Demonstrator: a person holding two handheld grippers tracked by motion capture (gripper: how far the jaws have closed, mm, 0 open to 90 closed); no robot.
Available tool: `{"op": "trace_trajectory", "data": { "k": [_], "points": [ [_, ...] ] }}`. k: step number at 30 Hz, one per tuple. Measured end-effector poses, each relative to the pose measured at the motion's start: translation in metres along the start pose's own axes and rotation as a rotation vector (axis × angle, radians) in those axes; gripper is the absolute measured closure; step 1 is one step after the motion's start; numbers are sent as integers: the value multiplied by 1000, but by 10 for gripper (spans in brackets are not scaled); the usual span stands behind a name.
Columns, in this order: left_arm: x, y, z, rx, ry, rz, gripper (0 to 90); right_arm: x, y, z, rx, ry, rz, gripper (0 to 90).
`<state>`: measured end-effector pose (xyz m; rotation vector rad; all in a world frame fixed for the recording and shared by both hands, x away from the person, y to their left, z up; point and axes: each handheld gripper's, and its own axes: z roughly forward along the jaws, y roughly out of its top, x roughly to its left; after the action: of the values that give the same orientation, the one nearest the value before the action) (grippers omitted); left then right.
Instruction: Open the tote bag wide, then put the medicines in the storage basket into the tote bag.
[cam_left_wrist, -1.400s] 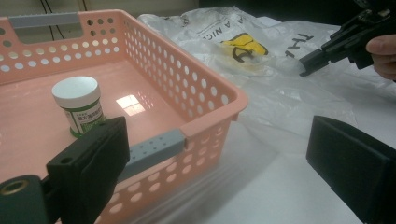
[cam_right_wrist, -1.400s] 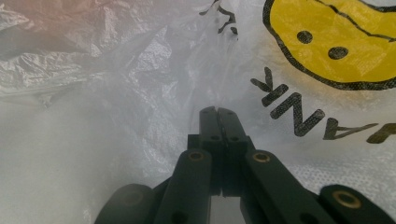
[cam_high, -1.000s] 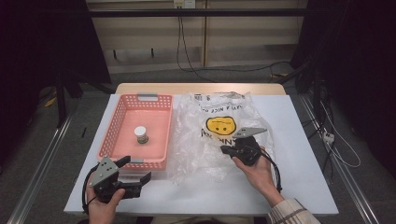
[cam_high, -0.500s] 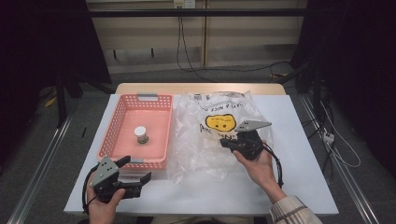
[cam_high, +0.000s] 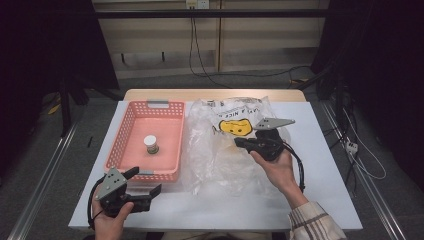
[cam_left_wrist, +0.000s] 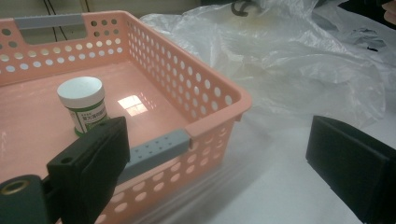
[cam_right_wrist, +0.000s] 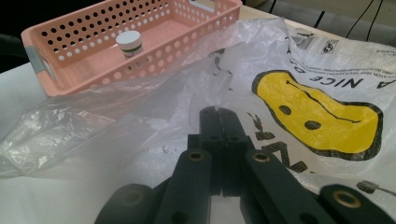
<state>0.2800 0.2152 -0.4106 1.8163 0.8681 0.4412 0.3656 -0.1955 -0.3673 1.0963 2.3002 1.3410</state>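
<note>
While the right claw (cam_high: 243, 142) sits over the bag (cam_high: 225, 150) with its jaws pressed together, a thin fold of plastic looks caught between the tips in the right gripper view, though the film is too clear to be sure it is pinched. That bag, a crumpled clear one with a yellow smiley face (cam_right_wrist: 317, 114) and lettering, spreads over the middle of the white bench (cam_high: 320, 195), its left edge just beside the basket (cam_high: 131, 131). The right hand (cam_high: 277, 167) holds the claw from the near side, cable trailing to the right.

Near the front left corner of the bench, the left hand (cam_high: 111, 217) holds the left claw (cam_high: 146, 182) with its jaws spread wide and nothing between them, just short of the basket's near end. The pink perforated basket has grey handles (cam_left_wrist: 156, 149) at both ends. A small jar (cam_high: 151, 145) with a white lid and green label stands upright on the basket floor.
</note>
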Motion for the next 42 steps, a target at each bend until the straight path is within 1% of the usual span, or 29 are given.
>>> {"op": "trace_trajectory", "data": {
  "k": [1, 6, 7, 11, 14, 17, 20, 21, 23, 29, 32, 35, 36, 38, 39, 42],
  "points": [
    [0, 0, 0, -1, 1, -2, 60, 0, 3, -1, -8, 8, -6, 900],
    [0, 0, 1, 7, 2, 6, 60, -1, 10, -4, -23, 14, -18, 900],
    [0, 0, 1, 6, 0, 2, 60, -2, 14, -4, -30, 15, -21, 900],
    [2, -1, 0, 4, 1, -5, 60, -3, 18, -5, -41, 17, -19, 900],
    [3, -2, 0, 5, 1, -9, 60, -5, 24, -6, -73, 29, -18, 900],
    [3, -2, 0, 4, 4, -19, 60, -6, 30, -7, -91, 35, -22, 900],
    [3, -2, 0, 5, 10, -13, 60, -7, 33, -7, -111, 31, -26, 900],
    [3, -2, 0, 5, 9, -15, 60, -7, 33, -8, -115, 20, -30, 900],
    [3, -2, 0, 5, 9, -13, 60, -7, 32, -8, -124, 15, -29, 900],
    [3, -2, 0, 10, 8, -6, 59, -9, 28, -8, -115, 10, -28, 900],
    [2, -2, 1, 27, 9, -9, 57, -10, 26, -8, -111, 16, -22, 900],
    [2, -2, 0, 30, 6, -3, 57, -12, 26, -7, -110, 15, -21, 900],
    [3, -2, 0, 33, 2, -4, 57, -13, 27, -7, -113, 14, -18, 900],
    [5, -1, 0, 40, -6, -24, 62, -15, 27, -6, -113, 21, -11, 900],
    [6, 1, -2, 45, -10, -27, 71, -15, 27, -6, -110, 21, -10, 900],
    [7, 4, -3, 40, 0, -29, 83, -16, 25, -4, -103, 20, -3, 900]
  ]
}}
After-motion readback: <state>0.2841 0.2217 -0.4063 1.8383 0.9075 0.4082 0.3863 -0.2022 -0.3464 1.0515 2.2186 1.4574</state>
